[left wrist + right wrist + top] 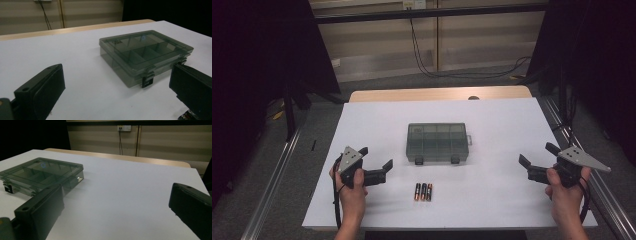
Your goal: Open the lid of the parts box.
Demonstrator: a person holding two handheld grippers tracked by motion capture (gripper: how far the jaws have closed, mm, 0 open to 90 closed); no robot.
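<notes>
Batteries [423,191], three side by side, lay at lower centre below one closed organiser box [438,143]. Left gripper [375,161] at lower left and right gripper [538,157] at lower right hovered level, jaws spread, empty.

white table [492,200] with a wooden far edge; black cables [422,60] trail down the wall behind.
</notes>
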